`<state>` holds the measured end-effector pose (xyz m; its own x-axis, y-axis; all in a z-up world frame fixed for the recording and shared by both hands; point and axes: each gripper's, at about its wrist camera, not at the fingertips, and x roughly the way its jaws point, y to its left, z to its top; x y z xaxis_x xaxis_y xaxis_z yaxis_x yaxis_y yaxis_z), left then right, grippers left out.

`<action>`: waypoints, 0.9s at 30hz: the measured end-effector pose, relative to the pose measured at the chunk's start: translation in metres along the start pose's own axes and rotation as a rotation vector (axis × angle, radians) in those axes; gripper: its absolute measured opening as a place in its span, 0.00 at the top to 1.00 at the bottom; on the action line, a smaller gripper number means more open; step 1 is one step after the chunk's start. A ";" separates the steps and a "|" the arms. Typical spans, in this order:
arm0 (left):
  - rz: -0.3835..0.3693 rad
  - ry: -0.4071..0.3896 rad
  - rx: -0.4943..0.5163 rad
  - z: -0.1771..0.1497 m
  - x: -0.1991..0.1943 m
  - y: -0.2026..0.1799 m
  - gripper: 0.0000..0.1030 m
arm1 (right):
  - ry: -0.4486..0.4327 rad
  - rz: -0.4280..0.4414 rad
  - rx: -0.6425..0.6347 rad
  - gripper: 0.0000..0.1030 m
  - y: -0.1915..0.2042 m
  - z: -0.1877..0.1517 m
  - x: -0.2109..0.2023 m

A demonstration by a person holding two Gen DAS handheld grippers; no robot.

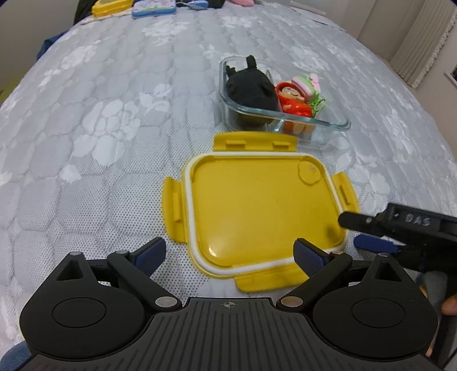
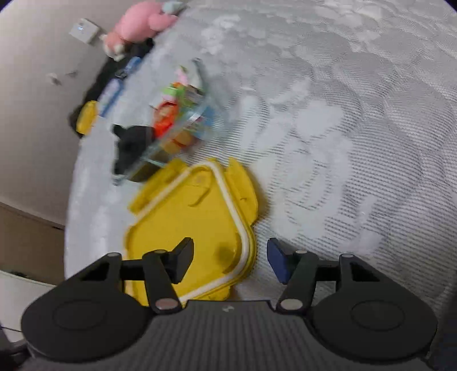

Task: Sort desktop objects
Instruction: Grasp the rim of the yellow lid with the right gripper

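A yellow lid (image 1: 262, 208) with a white seal and four clip flaps lies flat on the grey quilted surface, just ahead of my left gripper (image 1: 230, 255), which is open and empty. Behind it stands a clear glass container (image 1: 340, 124) holding a black plush toy (image 1: 251, 88), a red doll (image 1: 294, 101) and small colourful items. My right gripper (image 2: 230, 261) is open, its jaws on either side of the lid's corner (image 2: 197, 228); it also shows in the left wrist view (image 1: 362, 231) at the lid's right edge. The container (image 2: 174, 128) is blurred in the right wrist view.
At the far edge lie a yellow box (image 1: 111, 6) and a blue tin (image 1: 154, 8). A pink plush toy (image 2: 140, 24) sits at the surface's far end by the wall. A curtain (image 1: 420, 48) hangs at the right.
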<state>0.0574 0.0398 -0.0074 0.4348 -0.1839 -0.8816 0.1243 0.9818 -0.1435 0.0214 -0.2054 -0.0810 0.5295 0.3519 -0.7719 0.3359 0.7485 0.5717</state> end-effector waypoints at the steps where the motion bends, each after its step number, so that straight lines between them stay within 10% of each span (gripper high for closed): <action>1: 0.000 0.001 0.002 0.000 0.000 0.000 0.04 | 0.006 -0.001 0.002 0.41 -0.001 0.001 0.003; 7: 0.003 0.006 0.007 -0.001 0.002 -0.002 0.04 | -0.019 -0.021 -0.181 0.28 0.021 0.010 0.023; 9: 0.005 0.007 0.007 -0.001 0.002 -0.001 0.04 | -0.038 -0.035 -0.221 0.35 0.026 0.012 0.027; 11: 0.007 0.009 0.007 -0.002 0.003 -0.001 0.04 | -0.051 -0.074 -0.215 0.78 0.022 0.015 0.023; 16: 0.005 0.008 0.006 -0.002 0.003 -0.001 0.04 | -0.033 -0.036 -0.044 0.80 -0.010 0.027 0.003; 27: 0.025 0.020 0.026 -0.003 0.008 -0.005 0.04 | -0.043 -0.102 -0.106 0.79 -0.010 0.015 -0.015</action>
<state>0.0572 0.0332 -0.0147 0.4202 -0.1577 -0.8936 0.1368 0.9845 -0.1094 0.0213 -0.2263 -0.0708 0.5303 0.2481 -0.8107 0.3068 0.8352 0.4563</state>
